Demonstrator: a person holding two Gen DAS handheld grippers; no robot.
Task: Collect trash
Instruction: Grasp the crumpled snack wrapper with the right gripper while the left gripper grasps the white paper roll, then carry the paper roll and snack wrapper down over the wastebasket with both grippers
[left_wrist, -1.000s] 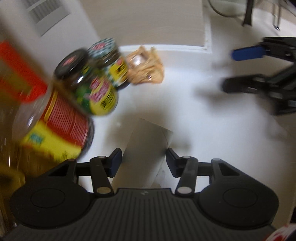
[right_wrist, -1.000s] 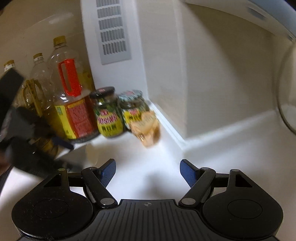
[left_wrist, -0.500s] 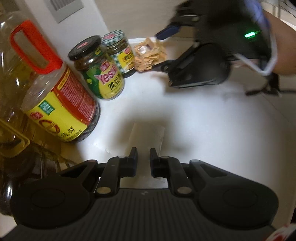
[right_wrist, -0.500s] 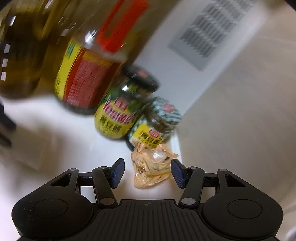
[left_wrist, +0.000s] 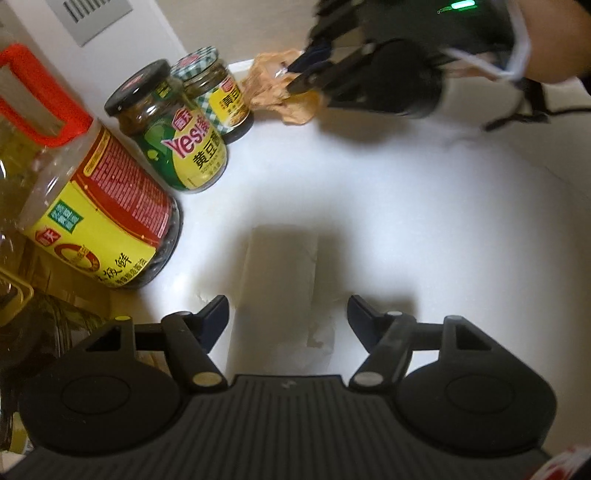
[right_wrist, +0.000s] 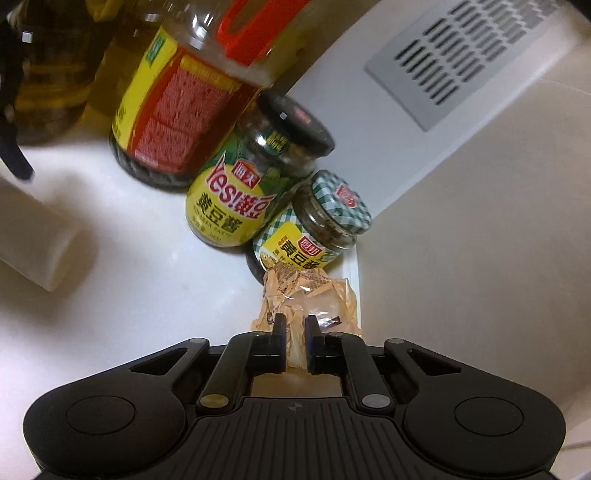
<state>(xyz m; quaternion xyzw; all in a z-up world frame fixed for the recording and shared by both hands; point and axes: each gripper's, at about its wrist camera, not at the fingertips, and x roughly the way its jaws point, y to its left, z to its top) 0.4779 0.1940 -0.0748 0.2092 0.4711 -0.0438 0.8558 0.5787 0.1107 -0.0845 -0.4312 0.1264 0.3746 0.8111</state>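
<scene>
Now my right claw (right_wrist: 293, 325) pinches the crumpled orange wrapper (right_wrist: 314, 291) beside the checkered-lid jar (right_wrist: 314, 229); "Yes!" jar (right_wrist: 240, 192) adjacent. My left claw (left_wrist: 288, 314) is opening astride white paper (left_wrist: 280, 280) on the desk (left_wrist: 424, 203).

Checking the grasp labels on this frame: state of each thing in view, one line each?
Right gripper: shut on the crumpled wrapper.
Crumpled wrapper: pinched, against the checked-lid jar.
Left gripper: jaws opening, straddling the white paper, not pressing it.
White paper: flat on the counter.
Checked-lid jar: upright, lid on.
Black-lid jar: upright, lid on.
Oil bottle: upright.
</scene>
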